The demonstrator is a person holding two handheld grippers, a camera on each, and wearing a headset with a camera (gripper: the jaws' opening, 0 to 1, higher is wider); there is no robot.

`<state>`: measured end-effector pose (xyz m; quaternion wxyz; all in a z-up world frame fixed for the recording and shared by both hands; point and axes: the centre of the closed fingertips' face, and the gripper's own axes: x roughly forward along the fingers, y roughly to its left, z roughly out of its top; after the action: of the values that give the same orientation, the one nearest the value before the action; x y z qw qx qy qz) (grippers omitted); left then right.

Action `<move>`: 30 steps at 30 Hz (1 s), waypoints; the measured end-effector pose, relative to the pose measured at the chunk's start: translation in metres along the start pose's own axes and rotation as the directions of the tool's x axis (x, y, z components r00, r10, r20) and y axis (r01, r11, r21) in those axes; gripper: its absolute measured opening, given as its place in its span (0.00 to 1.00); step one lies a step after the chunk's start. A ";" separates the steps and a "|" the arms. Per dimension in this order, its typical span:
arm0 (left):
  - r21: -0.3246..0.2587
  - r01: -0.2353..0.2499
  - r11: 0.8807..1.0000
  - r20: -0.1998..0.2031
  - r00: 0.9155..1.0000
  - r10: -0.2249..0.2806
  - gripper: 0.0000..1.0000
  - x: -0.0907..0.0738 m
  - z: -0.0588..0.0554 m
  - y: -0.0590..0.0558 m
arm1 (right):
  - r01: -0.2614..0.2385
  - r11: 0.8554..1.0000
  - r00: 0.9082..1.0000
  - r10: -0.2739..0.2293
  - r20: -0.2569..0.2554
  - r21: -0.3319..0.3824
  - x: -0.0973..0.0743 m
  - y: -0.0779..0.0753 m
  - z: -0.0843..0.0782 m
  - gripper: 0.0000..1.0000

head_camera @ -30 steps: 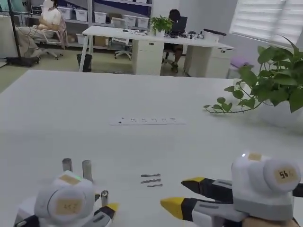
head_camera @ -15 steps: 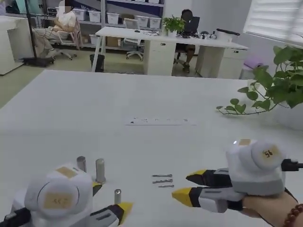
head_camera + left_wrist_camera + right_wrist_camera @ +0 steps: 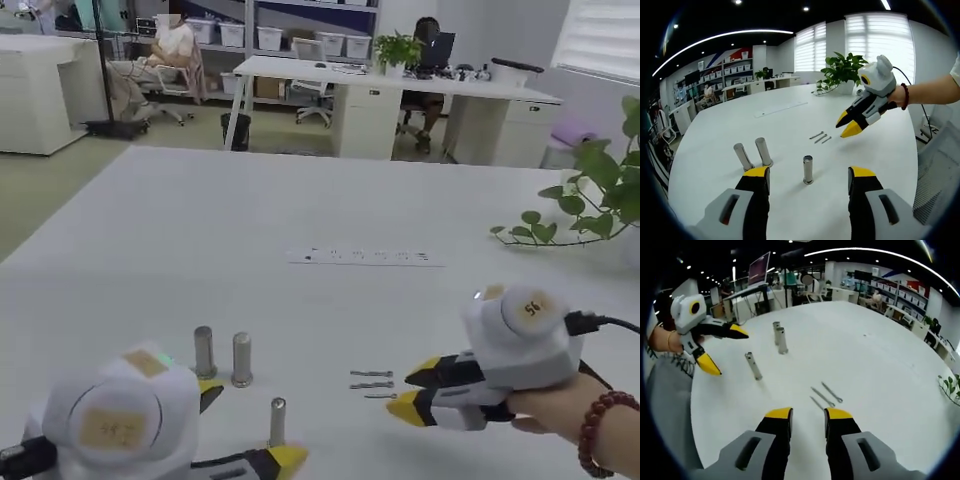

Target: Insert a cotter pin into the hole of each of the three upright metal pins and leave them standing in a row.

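Three upright metal pins stand on the white table: two close together (image 3: 204, 352) (image 3: 241, 360) and one apart, nearer to me (image 3: 277, 422). Three small cotter pins (image 3: 372, 384) lie side by side to their right. My left gripper (image 3: 248, 425) is open wide; in the left gripper view the lone pin (image 3: 807, 169) stands just ahead between its jaws, untouched. My right gripper (image 3: 412, 390) is open with a narrow gap and points at the cotter pins (image 3: 822, 396), which lie just beyond its tips. Nothing is held.
A flat white strip (image 3: 365, 257) lies across the table's middle. A potted plant (image 3: 600, 190) trails over the right edge. Desks, shelves and seated people are far behind the table.
The head view has swung, shifting the scene. My right gripper's tips have drawn closer to the cotter pins and its jaws have narrowed a little. The left gripper still stands around the lone pin.
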<state>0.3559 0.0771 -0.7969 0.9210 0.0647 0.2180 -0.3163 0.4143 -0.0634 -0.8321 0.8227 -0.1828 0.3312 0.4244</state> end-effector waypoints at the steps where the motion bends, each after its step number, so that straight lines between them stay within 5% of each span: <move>1: 0.001 0.003 1.000 0.002 1.000 -0.003 0.64 0.000 0.000 0.000 | 0.001 1.000 1.000 -0.002 -0.014 -0.013 0.001 -0.002 -0.001 0.26; 10: 0.012 0.030 0.999 0.024 0.999 -0.030 0.65 -0.007 0.003 -0.004 | -0.030 0.995 0.995 0.021 -0.093 -0.095 0.015 -0.014 -0.007 0.20; 30: 0.035 0.055 0.998 0.053 0.997 -0.057 0.59 -0.019 0.008 -0.008 | -0.150 0.957 0.965 0.086 -0.246 -0.250 0.035 -0.016 -0.015 0.13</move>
<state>0.3408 0.0796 -0.7816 0.9160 0.0656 0.1895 -0.3474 0.4368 -0.0612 -0.8671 0.7190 -0.3200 0.3756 0.4894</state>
